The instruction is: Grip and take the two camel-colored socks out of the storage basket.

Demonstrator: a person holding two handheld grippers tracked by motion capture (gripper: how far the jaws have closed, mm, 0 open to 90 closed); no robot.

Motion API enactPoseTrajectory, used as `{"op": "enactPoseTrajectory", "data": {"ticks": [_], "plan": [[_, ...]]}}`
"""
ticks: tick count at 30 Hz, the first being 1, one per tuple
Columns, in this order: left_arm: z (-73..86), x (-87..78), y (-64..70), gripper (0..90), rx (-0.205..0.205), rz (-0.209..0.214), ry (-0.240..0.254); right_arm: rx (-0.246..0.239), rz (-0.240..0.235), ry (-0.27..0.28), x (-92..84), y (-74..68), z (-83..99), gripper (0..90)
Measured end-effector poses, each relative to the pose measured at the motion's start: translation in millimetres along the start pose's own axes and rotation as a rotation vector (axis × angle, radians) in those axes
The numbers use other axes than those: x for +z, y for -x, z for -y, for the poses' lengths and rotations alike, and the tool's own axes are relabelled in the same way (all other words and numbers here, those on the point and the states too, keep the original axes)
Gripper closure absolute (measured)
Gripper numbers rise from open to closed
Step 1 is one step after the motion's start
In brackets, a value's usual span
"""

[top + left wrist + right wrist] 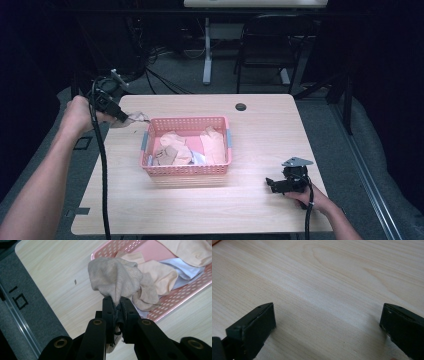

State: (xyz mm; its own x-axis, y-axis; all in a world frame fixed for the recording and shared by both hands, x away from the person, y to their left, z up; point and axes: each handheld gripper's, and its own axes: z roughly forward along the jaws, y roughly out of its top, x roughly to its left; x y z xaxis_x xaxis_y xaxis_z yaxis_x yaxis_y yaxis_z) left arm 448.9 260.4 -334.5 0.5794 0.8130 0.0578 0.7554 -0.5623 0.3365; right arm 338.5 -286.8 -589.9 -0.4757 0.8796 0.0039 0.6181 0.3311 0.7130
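- Beige knit cloth [115, 277], probably a sock, is pinched in the left gripper [116, 305], jaws pressed tight on a bunched fold; in the high view it hangs at the left gripper [131, 118], centre-left of the frame, just beside the pink basket's [187, 170] upper left corner.
- Soft, limp and light by the look of it: it should droop and fold rather than hold shape, and will not break.
- The weave looks grippy, not slick, so a pinch on a gathered bunch should hold; a single thin edge might slip or stretch.
- More peach and white cloths [192, 145] lie loose in the basket.
- The right gripper [276, 184] rests on the wooden table [260, 130] at lower right, jaws spread wide, empty, well apart from the basket.
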Motion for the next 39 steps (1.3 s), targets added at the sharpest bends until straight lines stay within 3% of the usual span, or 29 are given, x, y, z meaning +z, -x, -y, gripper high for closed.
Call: {"op": "enactPoseTrajectory", "data": {"ticks": [11,20,32,39], "plan": [[25.6,-6.4,-28.5,82.9,-0.078,-0.022,-0.013,0.0,0.0,0.0,0.0,0.0,0.0,0.0],[40.1,-3.7,-41.7,82.9,-0.115,-0.032,-0.031,0.0,0.0,0.0,0.0,0.0,0.0,0.0],[55.4,7.9,-50.9,82.9,-0.148,-0.044,-0.053,0.001,0.0,-0.003,-0.2,-0.2,-0.1,0.0],[64.1,28.1,-51.3,82.9,-0.16,-0.032,-0.088,0.001,0.001,-0.001,-0.2,-0.2,-0.1,0.0]]}}
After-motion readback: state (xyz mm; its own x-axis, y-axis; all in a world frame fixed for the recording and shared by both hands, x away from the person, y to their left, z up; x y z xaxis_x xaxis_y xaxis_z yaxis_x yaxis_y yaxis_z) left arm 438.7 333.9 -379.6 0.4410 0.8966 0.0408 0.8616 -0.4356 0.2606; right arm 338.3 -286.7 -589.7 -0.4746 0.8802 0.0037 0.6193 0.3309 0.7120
